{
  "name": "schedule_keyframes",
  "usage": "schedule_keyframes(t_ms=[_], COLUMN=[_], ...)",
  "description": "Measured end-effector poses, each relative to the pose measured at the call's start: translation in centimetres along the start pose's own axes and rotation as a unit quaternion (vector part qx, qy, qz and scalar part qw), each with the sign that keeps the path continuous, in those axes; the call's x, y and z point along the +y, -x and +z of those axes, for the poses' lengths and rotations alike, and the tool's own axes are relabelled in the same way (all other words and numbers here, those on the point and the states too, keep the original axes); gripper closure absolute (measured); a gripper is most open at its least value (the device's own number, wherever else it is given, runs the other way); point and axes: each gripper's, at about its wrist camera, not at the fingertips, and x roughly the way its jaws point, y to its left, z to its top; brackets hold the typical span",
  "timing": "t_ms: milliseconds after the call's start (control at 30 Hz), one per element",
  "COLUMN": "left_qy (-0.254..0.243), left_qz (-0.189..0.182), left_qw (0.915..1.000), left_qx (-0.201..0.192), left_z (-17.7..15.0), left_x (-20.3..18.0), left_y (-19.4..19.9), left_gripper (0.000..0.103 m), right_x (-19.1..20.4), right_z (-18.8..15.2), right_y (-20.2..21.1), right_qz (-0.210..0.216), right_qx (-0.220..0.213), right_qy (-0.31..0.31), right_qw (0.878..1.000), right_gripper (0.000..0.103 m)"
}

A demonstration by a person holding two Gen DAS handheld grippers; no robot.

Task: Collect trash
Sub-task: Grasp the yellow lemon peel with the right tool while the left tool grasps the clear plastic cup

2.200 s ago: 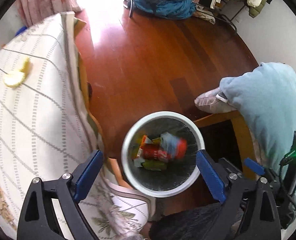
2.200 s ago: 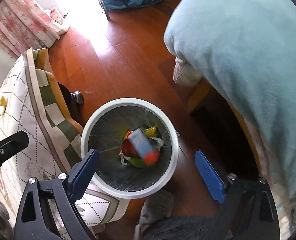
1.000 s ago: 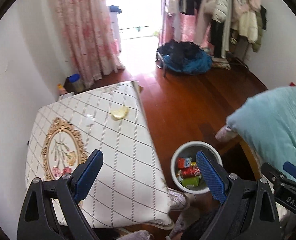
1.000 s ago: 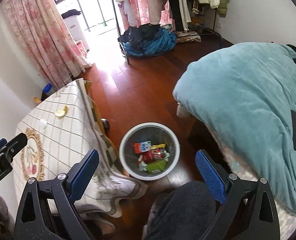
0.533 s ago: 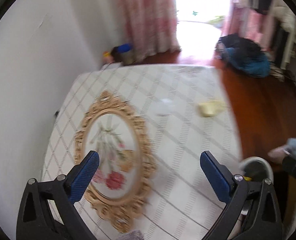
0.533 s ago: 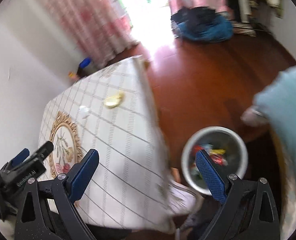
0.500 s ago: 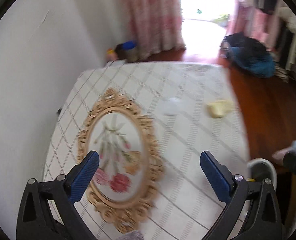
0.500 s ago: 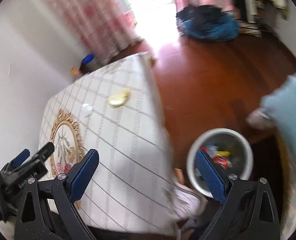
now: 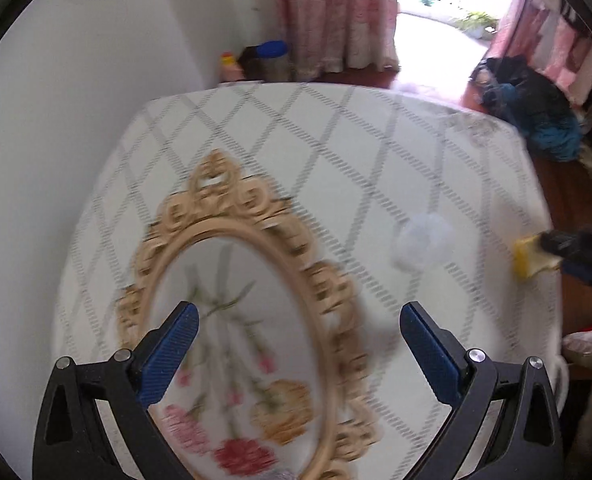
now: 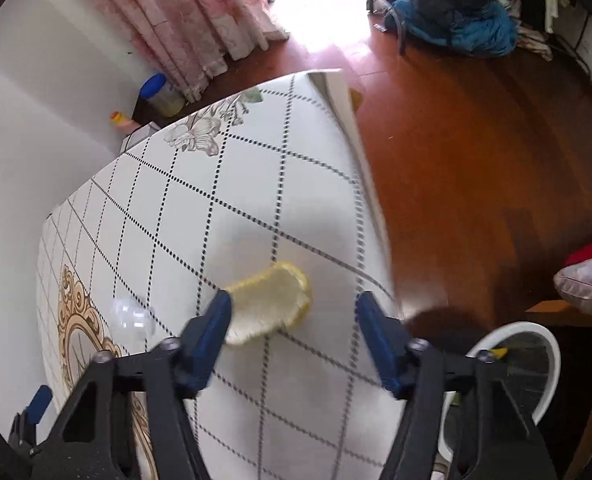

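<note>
Right gripper [image 10: 293,312] fingers spread, straddling pale yellow curved peel [image 10: 269,306] on table [image 10: 255,200]; left gripper [image 9: 298,332], fingers spread, empty, farther off.

The left wrist view is smeared by motion: the bench [image 9: 336,152] cloth's gold oval frame [image 9: 231,216] and a pale round scrap [image 9: 424,246] at centre right lack sharp edges. At the right edge a yellow piece [image 9: 530,258] is half covered by the dark right claw [image 9: 576,246]. In the right wrist view the white bin [image 10: 536,344] at lower right sits behind the claw's arm, its contents mostly hidden.
</note>
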Motion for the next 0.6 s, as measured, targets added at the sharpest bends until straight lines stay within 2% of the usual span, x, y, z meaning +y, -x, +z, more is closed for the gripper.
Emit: schedule_keyframes(t_ms=[33,133,300,333,367,433,467,500,600], left_qy=[-0.003,-0.007,-0.014,-0.016,-0.019,-0.024,-0.026,-0.027,-0.029], left_qz=[-0.013,-0.048,-0.082,-0.087,-0.088,-0.088,-0.087,-0.086,-0.076], left_qw=[0.9999,0.9988,0.9960,0.9955,0.9952,0.9947,0.9944,0.9944,0.9959], left_qx=[-0.001,0.010,0.030,0.036,0.040,0.049,0.054,0.055,0.041], left_z=[0.4,1.6,3.0,3.2,3.4,3.6,3.6,3.6,3.5], left_x=[-0.6,-2.1,-4.1,-4.5,-5.0,-5.5,-5.7,-5.8,-5.7], left_y=[0.0,-0.7,-2.7,-3.2,-3.5,-4.1,-4.4,-4.6,-4.3], left_gripper=[0.001,0.001,0.001,0.005,0.010,0.039,0.047,0.064,0.063], right_x=[0.2,0.6,-1.2,-1.4,-1.8,-2.0,-2.1,-2.1,-2.0], right_z=[0.2,0.1,-0.1,-0.1,0.0,0.0,0.0,0.1,0.2], right_y=[-0.4,-1.0,0.6,0.7,0.9,0.8,0.7,0.5,0.3], right_qz=[0.000,-0.006,-0.007,-0.006,-0.007,-0.012,-0.013,-0.014,-0.019], right_qx=[0.000,0.002,-0.024,-0.024,-0.023,-0.019,-0.017,-0.016,-0.014], right_qy=[0.006,0.030,0.020,0.023,0.024,0.027,0.028,0.030,0.035], right_qw=[1.000,1.000,0.999,0.999,0.999,0.999,0.999,0.999,0.999], right_gripper=[0.067,0.092,0.093,0.093,0.093,0.093,0.093,0.093,0.093])
